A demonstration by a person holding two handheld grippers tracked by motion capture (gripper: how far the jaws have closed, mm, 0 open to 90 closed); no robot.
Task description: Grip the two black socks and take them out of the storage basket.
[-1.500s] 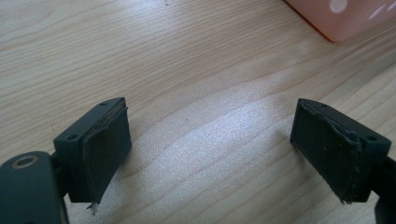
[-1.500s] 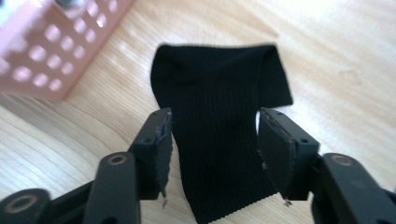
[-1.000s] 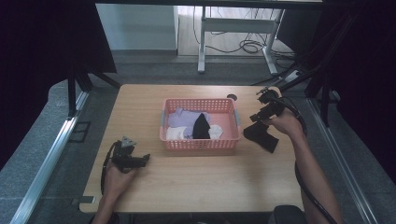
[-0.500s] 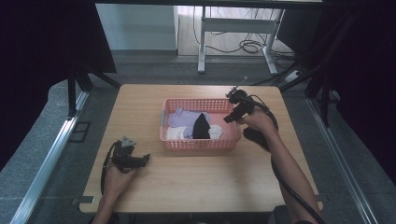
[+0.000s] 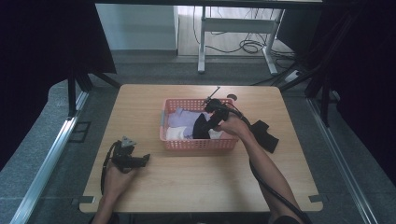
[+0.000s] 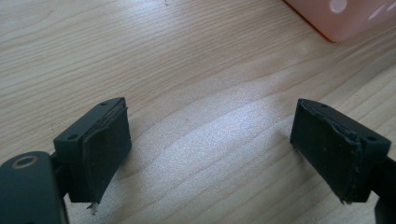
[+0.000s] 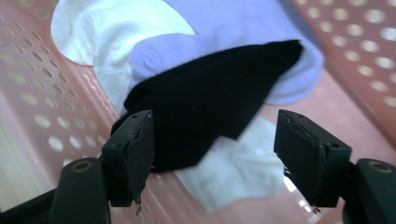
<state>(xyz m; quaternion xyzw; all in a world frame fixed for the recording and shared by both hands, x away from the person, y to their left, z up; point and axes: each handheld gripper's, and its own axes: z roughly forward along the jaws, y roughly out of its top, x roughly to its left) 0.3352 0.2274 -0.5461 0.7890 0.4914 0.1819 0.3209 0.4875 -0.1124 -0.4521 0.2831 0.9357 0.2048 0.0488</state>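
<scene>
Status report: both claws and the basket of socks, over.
Right claw open over black sock in pink basket, jaws just been opening, nothing gripped. Left claw open, empty, over table. Nothing in the way.

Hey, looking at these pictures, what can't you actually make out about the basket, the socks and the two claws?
- High view: the right claw tips are too small and dark against the black sock to tell contact.
- Right gripper view: the white sock lies partly under the black one; the pink basket is cut off by the edges.
- Left gripper view: the left claw faces bare table; only a basket corner shows.
</scene>
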